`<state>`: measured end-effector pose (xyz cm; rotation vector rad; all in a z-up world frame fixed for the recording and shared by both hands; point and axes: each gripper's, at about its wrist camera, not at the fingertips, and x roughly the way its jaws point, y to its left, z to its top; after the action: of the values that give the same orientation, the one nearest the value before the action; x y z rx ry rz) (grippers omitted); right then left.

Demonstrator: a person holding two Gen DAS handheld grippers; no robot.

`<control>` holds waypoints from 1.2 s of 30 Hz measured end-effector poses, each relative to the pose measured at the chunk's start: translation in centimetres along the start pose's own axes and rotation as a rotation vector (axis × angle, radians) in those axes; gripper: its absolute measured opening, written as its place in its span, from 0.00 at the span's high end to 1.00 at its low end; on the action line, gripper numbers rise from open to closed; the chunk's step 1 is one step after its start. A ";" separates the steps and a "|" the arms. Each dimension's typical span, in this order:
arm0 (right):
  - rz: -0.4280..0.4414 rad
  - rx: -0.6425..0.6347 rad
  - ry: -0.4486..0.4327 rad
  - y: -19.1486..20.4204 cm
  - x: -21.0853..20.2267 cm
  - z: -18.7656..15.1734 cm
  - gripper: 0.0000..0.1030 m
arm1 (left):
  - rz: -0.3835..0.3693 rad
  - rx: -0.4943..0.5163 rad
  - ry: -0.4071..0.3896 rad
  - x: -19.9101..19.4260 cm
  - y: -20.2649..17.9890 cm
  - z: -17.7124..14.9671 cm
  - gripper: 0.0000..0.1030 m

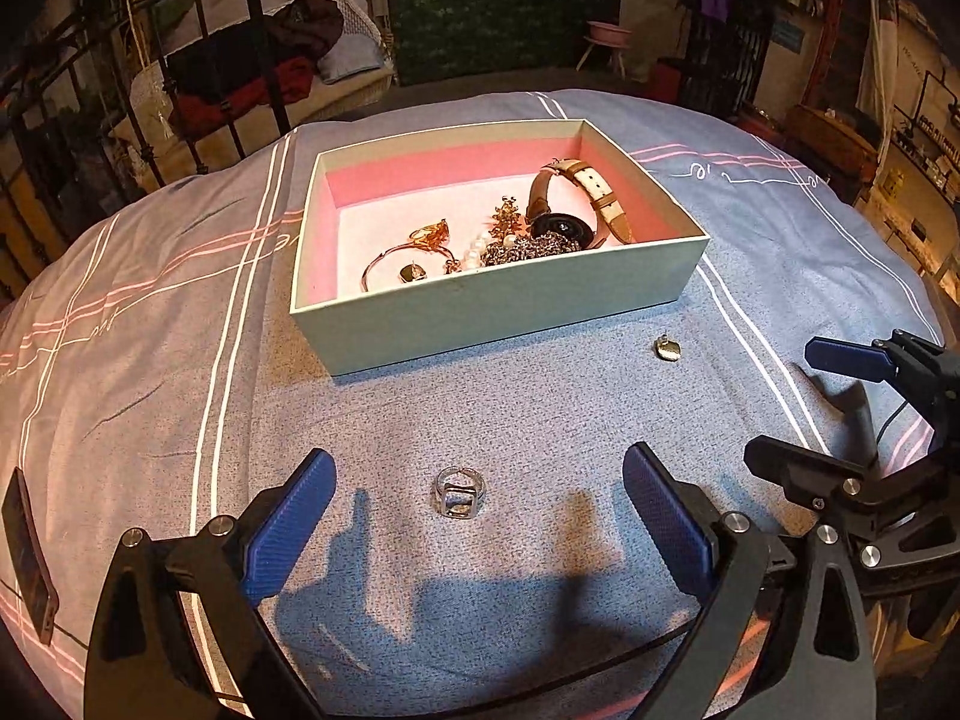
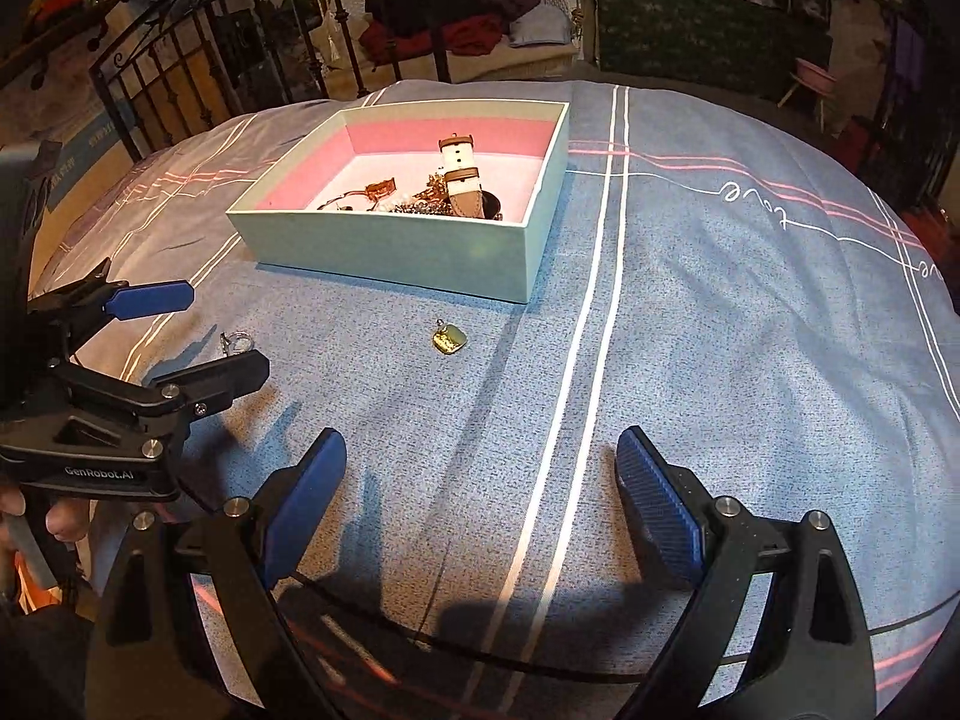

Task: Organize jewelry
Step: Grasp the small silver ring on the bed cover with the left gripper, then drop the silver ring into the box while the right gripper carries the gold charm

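- Ring (image 1: 459, 492): we see it lying on the bedspread (image 1: 540, 396) in the lower middle of the left wrist view, right between the two blue pads of our left gripper (image 1: 477, 516), touching neither.
- Our left gripper stands wide and holds nothing; the ring sits just ahead of the midpoint between its pads, so we judge a short move forward and down would bracket it.
- The ring lies flat-ish, its square face toward the bottom of the frame and its band toward the top. We judge the pads would meet it across its sides.
- In the right wrist view the same ring (image 2: 235, 341) shows at the left edge, between the left gripper's pads, well apart from our right gripper (image 2: 480, 492).
- Our right gripper is also spread wide and carries nothing. The gold pendant (image 2: 449, 338) lies ahead of it, upper middle of that frame, slightly left of its centre line, well apart from the pads.
- So we take the left hand as nearer the ring, the right as nearer the pendant.
- The box (image 1: 480, 312) sits beyond both pieces, in the upper middle of each frame, already holding a watch (image 1: 576, 204), a bangle (image 1: 390, 264) and pearls (image 1: 477, 249).
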<state>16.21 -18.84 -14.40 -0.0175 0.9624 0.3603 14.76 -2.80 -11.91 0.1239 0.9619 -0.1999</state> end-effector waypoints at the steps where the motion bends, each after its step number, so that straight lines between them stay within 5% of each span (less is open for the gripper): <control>1: 0.000 0.006 0.001 -0.1 -0.1 -0.1 0.12 | -0.008 -0.012 -0.001 0.0 0.3 -0.1 0.11; 6: 0.006 0.010 0.008 -0.2 -0.3 -0.7 0.12 | -0.059 -0.059 -0.004 -0.4 1.7 -1.0 0.29; 11: 0.017 -0.013 0.018 0.4 0.9 -0.3 0.12 | -0.036 -0.024 0.008 0.9 1.4 -2.0 0.79; 14: 0.003 -0.093 0.033 1.6 2.5 1.0 0.13 | -0.037 -0.009 -0.011 0.9 1.3 -1.8 0.83; 19: 0.003 -0.178 0.051 2.9 5.0 3.1 0.37 | -0.087 -0.074 -0.011 0.6 2.3 -1.7 0.83; 21: 0.039 -0.171 0.061 3.1 5.1 3.5 0.84 | -0.073 -0.080 -0.013 0.3 2.5 -1.8 0.83; 24: 0.071 -0.171 0.074 3.5 4.6 3.0 0.98 | -0.083 -0.082 -0.028 -0.5 2.6 -1.7 0.83; 34: 0.083 -0.102 0.077 2.3 3.5 2.5 0.94 | -0.100 -0.063 -0.047 -1.2 1.8 -1.3 0.83; 35: 0.073 -0.099 0.069 2.2 3.6 2.7 0.79 | -0.101 -0.064 -0.047 -1.3 1.9 -1.3 0.83; 36: 0.061 -0.101 0.063 2.1 3.7 3.0 0.47 | -0.100 -0.066 -0.046 -1.3 1.9 -1.4 0.83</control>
<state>19.86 -15.21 -15.40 -0.0923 1.0079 0.4669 13.32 -0.51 -11.56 0.0105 0.9281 -0.2616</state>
